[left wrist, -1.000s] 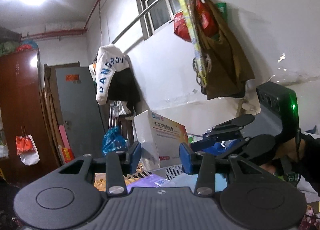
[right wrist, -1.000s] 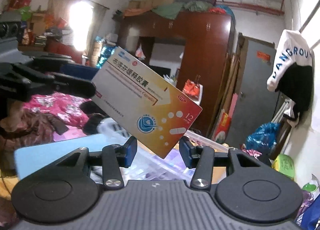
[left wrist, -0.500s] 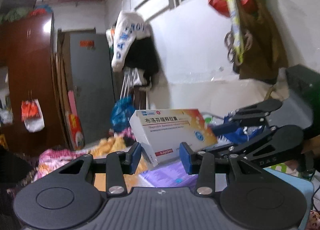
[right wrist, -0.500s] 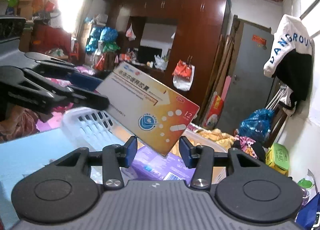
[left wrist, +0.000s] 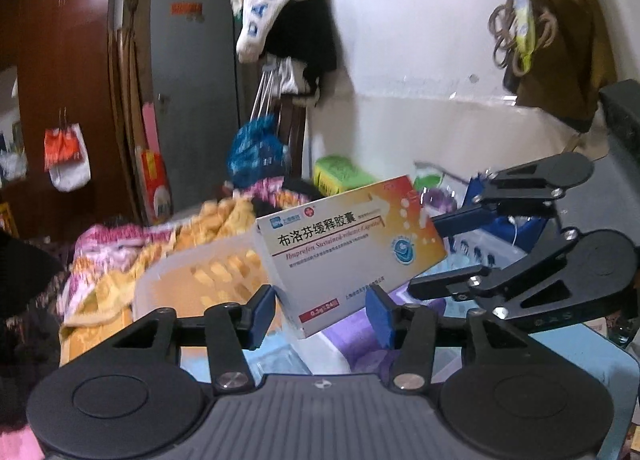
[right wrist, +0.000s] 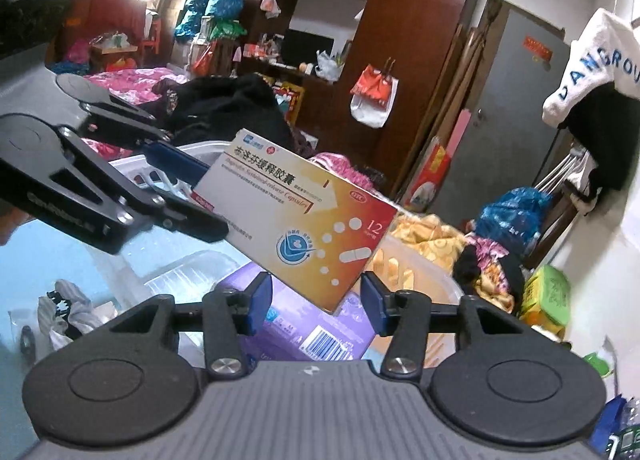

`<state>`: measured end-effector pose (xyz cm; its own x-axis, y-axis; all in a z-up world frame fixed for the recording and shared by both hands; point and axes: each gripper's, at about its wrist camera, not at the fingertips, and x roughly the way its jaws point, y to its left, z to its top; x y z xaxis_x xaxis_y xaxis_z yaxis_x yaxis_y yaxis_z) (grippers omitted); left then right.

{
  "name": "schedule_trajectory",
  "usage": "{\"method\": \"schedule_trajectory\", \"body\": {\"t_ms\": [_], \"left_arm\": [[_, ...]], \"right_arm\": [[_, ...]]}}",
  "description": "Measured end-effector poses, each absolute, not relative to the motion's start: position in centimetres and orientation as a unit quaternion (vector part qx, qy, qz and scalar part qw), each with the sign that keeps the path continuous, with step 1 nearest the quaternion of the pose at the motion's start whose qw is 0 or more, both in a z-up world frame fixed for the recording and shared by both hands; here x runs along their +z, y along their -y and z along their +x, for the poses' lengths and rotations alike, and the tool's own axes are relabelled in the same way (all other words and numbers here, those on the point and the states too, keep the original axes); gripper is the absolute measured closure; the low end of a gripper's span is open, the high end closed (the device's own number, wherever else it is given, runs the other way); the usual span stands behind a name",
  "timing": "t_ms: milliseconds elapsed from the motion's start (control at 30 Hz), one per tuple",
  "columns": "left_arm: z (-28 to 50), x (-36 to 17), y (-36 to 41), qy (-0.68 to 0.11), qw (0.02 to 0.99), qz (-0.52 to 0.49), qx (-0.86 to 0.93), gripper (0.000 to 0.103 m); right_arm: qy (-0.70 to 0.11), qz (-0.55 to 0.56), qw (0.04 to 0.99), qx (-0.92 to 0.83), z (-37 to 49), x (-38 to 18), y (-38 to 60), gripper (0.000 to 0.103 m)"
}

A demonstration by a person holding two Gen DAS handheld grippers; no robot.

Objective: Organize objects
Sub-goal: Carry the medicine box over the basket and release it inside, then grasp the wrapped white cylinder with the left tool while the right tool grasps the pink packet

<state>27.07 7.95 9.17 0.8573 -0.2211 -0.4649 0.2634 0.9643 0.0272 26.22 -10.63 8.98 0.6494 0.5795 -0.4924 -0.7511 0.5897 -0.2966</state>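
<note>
Left gripper (left wrist: 320, 310): matte black linkage arms; blue fingertip pads (left wrist: 262, 310); silver screws at pivots behind the pads; two round black discs flanking a ribbed grey body; right gripper (right wrist: 316, 302) same build; embossed lettering on its side.

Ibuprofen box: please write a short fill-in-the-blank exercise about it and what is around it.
The ibuprofen box hangs above a white basket holding a ___ package. The big number printed on the box is ___. The right gripper straddles its ___ end.
Missing: purple; 12; orange.
</note>
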Motion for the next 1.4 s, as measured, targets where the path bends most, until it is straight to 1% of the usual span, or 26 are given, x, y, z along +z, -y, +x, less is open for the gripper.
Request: {"method": "schedule_trajectory", "body": {"t_ms": [33, 67, 100, 167, 200, 233, 267, 300, 400, 467, 533, 600, 667, 767, 833, 900, 1000, 1033, 1067, 1200, 1233, 1300, 1367, 1400], "left_arm": [[27.2, 9.0, -7.8, -0.242, 0.962, 0.051, -0.118, 0.049], [27.1, 8.9, -7.6, -0.242, 0.963, 0.06, -0.102, 0.049], [26.7, 9.0, -7.5, -0.233, 0.966, 0.071, -0.084, 0.048], [25.5, 9.5, -7.6, -0.211, 0.972, 0.07, -0.072, 0.046], [24.4, 9.8, -7.9, -0.195, 0.976, 0.059, -0.075, 0.04], [23.2, 10.0, -8.0, -0.181, 0.979, 0.048, -0.079, 0.029], [21.9, 10.1, -8.0, -0.165, 0.982, 0.043, -0.084, 0.024], [20.3, 10.1, -7.7, -0.149, 0.984, 0.043, -0.091, 0.019], [15.7, 8.8, -6.6, -0.116, 0.987, 0.052, -0.096, 0.016], [13.2, 7.5, -5.8, -0.098, 0.99, 0.049, -0.084, 0.016], [10.8, 5.6, -5.1, -0.087, 0.993, 0.037, -0.074, 0.014], [9.5, 4.1, -4.3, -0.09, 0.992, 0.017, -0.083, 0.014], [9.7, 3.5, -3.3, -0.107, 0.989, 0.005, -0.097, 0.014], [11.8, 3.1, -1.8, -0.139, 0.987, 0.012, -0.08, 0.014], [13.3, 2.7, -1.8, -0.159, 0.984, -0.002, -0.077, 0.014], [13.9, 1.9, -1.9, -0.176, 0.98, -0.02, -0.088, 0.014], [14.4, 1.1, -1.5, -0.19, 0.978, -0.008, -0.083, 0.014], [14.3, 0.7, -1.3, -0.19, 0.979, -0.005, -0.078, 0.014], [14.4, 0.7, -1.4, -0.192, 0.978, -0.007, -0.076, 0.014], [15.0, 0.4, -1.2, -0.201, 0.977, -0.013, -0.076, 0.014], [15.3, 0.4, -1.2, -0.203, 0.976, -0.01, -0.073, 0.014], [15.7, 0.3, -0.9, -0.21, 0.975, -0.004, -0.069, 0.014], [15.9, 0.2, -0.5, -0.212, 0.975, 0.001, -0.063, 0.014], [16.0, 0.1, -0.3, -0.212, 0.975, 0.005, -0.06, 0.014]], "right_arm": [[-0.174, -0.243, 0.878, 0.375, 26.2, 9.0, 11.0, 0.041], [-0.171, -0.24, 0.882, 0.368, 26.1, 9.1, 11.5, 0.031], [-0.164, -0.233, 0.888, 0.362, 26.0, 9.3, 12.0, 0.028], [-0.155, -0.205, 0.9, 0.353, 25.6, 9.9, 13.5, 0.018], [-0.15, -0.186, 0.906, 0.349, 25.2, 10.2, 14.5, 0.015], [-0.142, -0.163, 0.912, 0.347, 24.3, 10.4, 15.6, 0.007], [-0.13, -0.136, 0.918, 0.35, 23.3, 10.4, 17.0, 0.0], [-0.123, -0.121, 0.92, 0.351, 22.8, 10.7, 17.5, 0.0], [-0.097, -0.087, 0.929, 0.346, 19.6, 9.6, 20.3, 0.0], [-0.09, -0.057, 0.935, 0.339, 17.7, 7.8, 22.0, 0.0], [-0.103, -0.056, 0.936, 0.33, 17.5, 6.3, 22.2, 0.0], [-0.135, -0.051, 0.934, 0.328, 18.0, 4.2, 22.6, 0.0], [-0.181, -0.05, 0.926, 0.327, 19.8, 2.9, 22.2, 0.0], [-0.215, -0.045, 0.924, 0.313, 21.6, 2.0, 21.9, 0.0], [-0.236, -0.036, 0.919, 0.315, 22.6, 1.9, 21.7, 0.0], [-0.241, -0.041, 0.918, 0.313, 22.8, 1.6, 21.5, 0.0], [-0.248, -0.062, 0.92, 0.299, 23.1, 0.9, 21.1, 0.0], [-0.254, -0.061, 0.917, 0.301, 23.4, 0.7, 21.1, 0.002], [-0.262, -0.058, 0.914, 0.304, 23.7, 0.4, 21.1, 0.007], [-0.277, -0.059, 0.908, 0.308, 24.4, -0.5, 21.0, 0.017], [-0.279, -0.058, 0.908, 0.306, 24.6, -0.6, 21.1, 0.023], [-0.284, -0.061, 0.908, 0.303, 24.6, -0.7, 21.0, 0.029], [-0.291, -0.063, 0.905, 0.304, 24.7, -0.8, 21.0, 0.037], [-0.293, -0.064, 0.905, 0.302, 24.7, -0.8, 21.0, 0.037]]}}
